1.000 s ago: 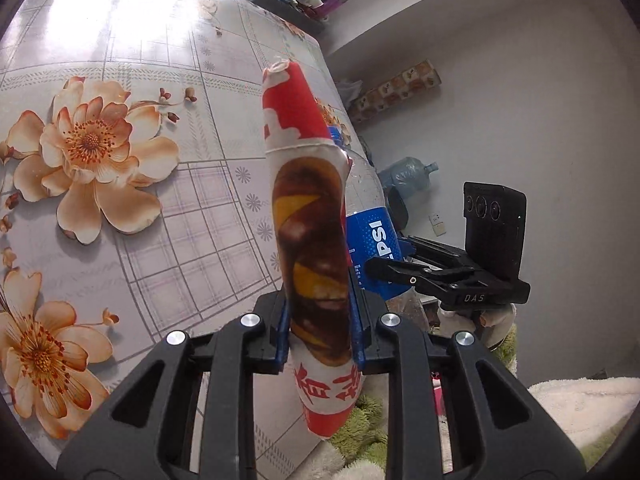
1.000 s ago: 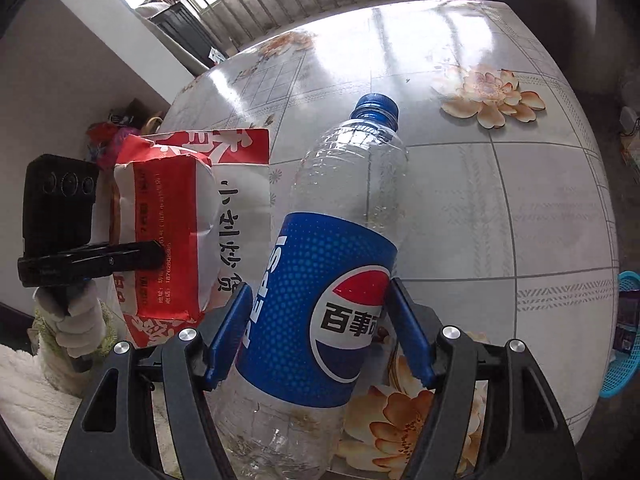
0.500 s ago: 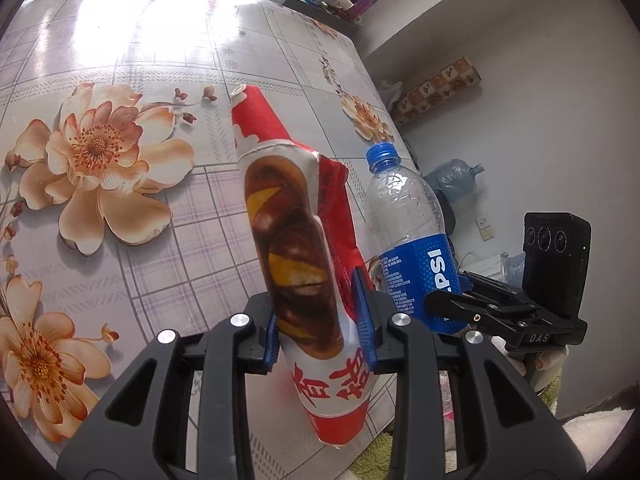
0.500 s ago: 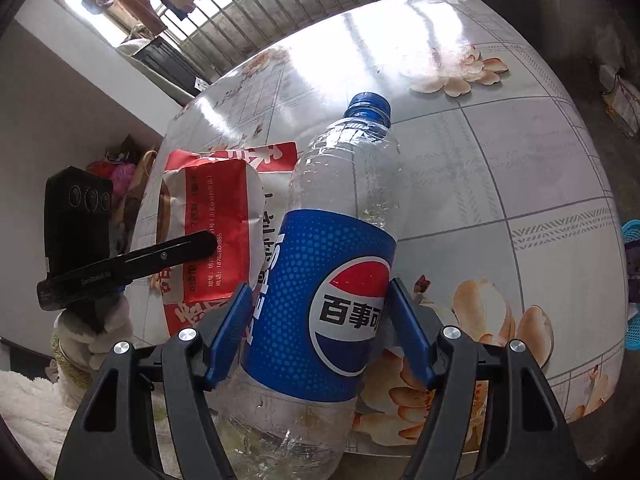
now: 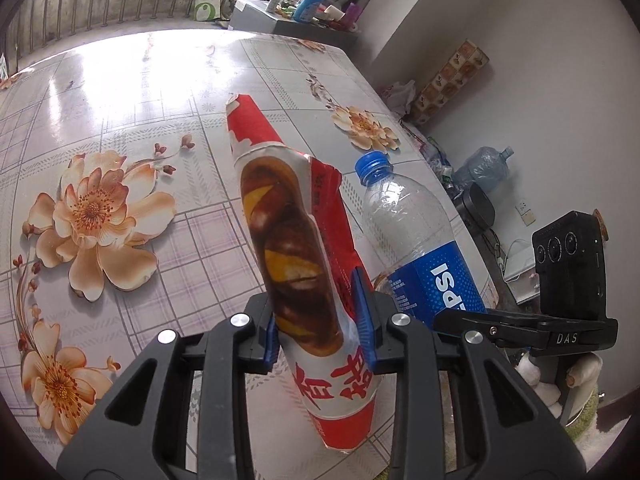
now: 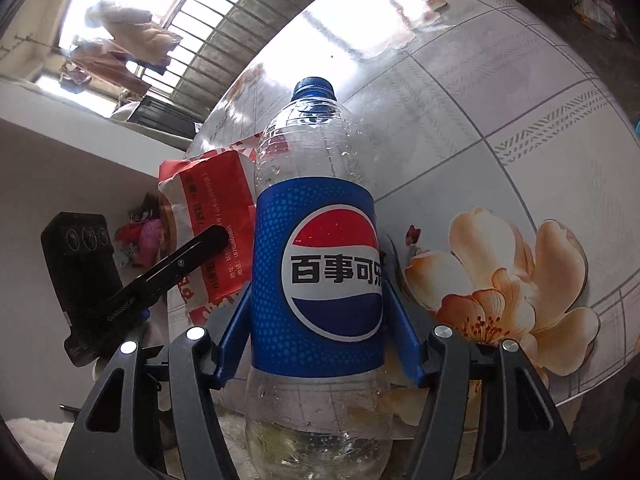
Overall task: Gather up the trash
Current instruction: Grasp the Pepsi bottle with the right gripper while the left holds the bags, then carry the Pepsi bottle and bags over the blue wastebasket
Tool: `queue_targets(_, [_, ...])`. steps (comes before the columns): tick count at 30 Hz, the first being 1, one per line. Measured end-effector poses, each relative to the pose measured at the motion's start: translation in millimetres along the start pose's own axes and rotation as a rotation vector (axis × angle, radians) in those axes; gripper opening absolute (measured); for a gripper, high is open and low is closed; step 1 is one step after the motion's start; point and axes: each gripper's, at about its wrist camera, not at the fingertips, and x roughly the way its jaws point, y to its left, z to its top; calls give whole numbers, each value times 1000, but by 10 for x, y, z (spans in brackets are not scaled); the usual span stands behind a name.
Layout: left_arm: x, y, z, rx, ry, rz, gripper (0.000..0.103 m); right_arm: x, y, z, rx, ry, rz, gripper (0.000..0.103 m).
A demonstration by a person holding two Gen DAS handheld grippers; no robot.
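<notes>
Black tongs (image 5: pixel 320 320), blue pads (image 5: pixel 363 316), silver screws (image 5: pixel 242 320)

A glossy desk (image 5: pixel 132 80) fills the view, its cover printed with a pale grid and big peach flowers (image 5: pixel 94 216), window light glaring off the far half. Nothing can be seen lying on the open surface in either view. Over at the far edge, a lower grey stand (image 5: pixel 256 16) crowded with small bottles and clutter sits just beyond the desk.

left hand-held gripper (image 5: pixel 318 330): clamped, loosened slightly | right hand-held gripper (image 6: pixel 316 326): clamped, tightening
</notes>
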Motion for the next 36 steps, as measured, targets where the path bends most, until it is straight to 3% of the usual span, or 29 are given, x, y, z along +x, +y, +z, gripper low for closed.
queue_targets(36, [-144, -200, -52, 124, -46, 79, 27, -221, 79, -52, 18, -95, -8, 57])
